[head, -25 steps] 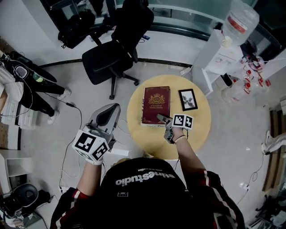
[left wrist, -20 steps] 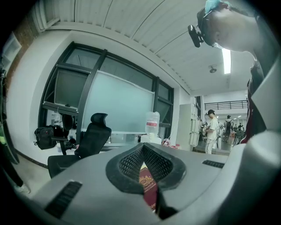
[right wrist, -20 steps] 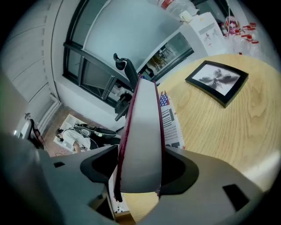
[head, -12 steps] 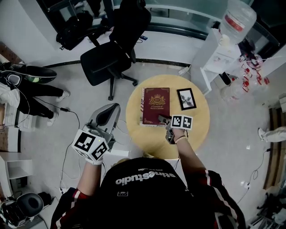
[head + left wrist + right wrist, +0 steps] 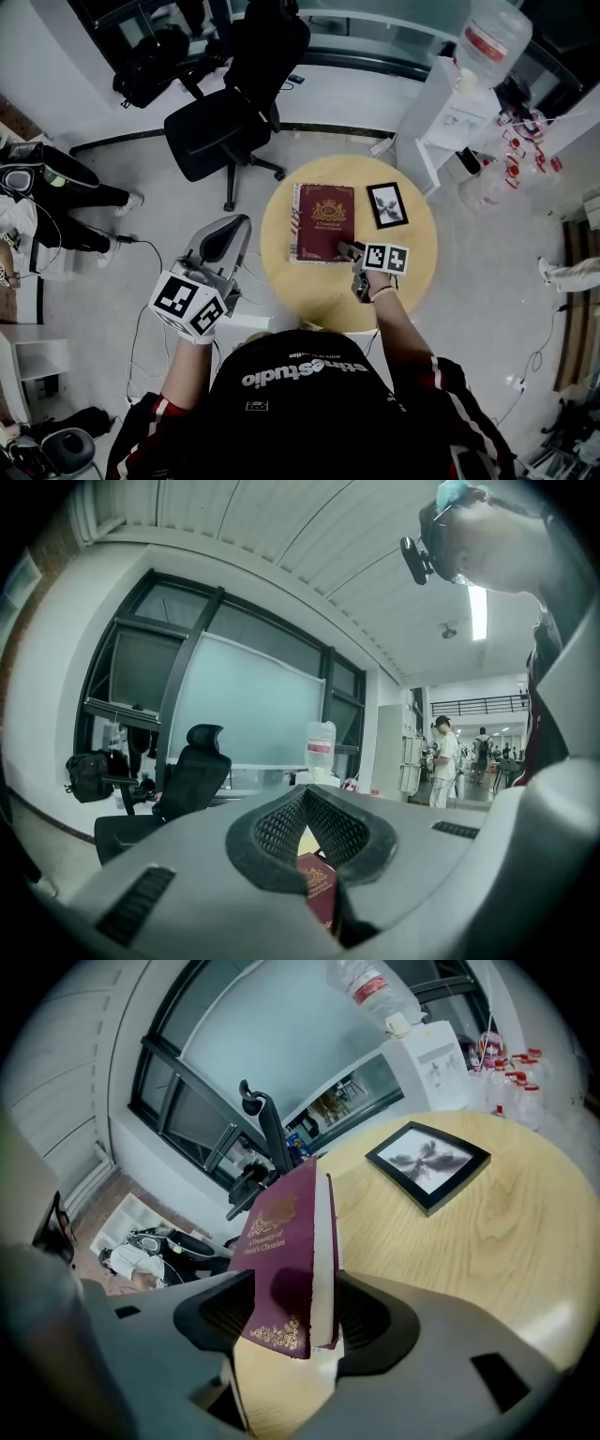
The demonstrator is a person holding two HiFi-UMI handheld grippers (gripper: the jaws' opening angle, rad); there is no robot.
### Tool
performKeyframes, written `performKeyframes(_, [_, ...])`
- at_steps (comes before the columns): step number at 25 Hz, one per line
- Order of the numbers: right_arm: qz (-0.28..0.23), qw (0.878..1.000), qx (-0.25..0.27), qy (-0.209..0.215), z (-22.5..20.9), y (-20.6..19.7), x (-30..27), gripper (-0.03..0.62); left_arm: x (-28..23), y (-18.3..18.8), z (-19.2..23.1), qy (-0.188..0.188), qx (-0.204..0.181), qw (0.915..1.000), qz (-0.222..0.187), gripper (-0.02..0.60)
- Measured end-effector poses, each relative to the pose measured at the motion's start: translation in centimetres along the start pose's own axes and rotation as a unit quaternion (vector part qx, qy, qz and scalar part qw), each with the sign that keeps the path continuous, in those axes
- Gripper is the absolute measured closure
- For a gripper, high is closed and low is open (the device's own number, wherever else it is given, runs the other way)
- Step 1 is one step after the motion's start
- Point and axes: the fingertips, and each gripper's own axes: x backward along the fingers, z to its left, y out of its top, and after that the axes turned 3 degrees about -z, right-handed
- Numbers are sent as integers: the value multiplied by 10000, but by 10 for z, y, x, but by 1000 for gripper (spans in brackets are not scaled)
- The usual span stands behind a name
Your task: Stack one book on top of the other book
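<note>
A large maroon book [image 5: 323, 220] lies flat on the round wooden table [image 5: 412, 272], with a small black-framed book [image 5: 387, 204] to its right. My right gripper [image 5: 349, 249] is at the maroon book's near right corner. In the right gripper view, that corner [image 5: 281, 1232] sits between the closing jaws of the right gripper [image 5: 291, 1326], which stand close on either side of it. The small book [image 5: 428, 1164] lies farther off. My left gripper [image 5: 220, 246] hangs off the table's left side, its fingertips together and empty. The left gripper [image 5: 305, 794] shows the maroon book [image 5: 319, 888] beyond its pads.
A black office chair [image 5: 220, 122] stands behind the table. A white water dispenser [image 5: 450, 112] with a bottle is at the back right. Bare wood [image 5: 506, 1241] lies to the right of the books. People stand at the room's edges.
My right gripper has edged a little along the maroon book's near edge towards its right corner. The left gripper has stayed where it was. Both books lie as before.
</note>
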Motion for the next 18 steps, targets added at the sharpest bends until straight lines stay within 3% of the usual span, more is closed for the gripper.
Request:
performKeyframes(8, [111,9989,461,-25,4,1,1,391,1,-1,-2,71,44,10000,21,565])
performKeyframes(18, [211,9963,832,-111,12,8,-11,395,8,-2,2,166,75,9998,56,565])
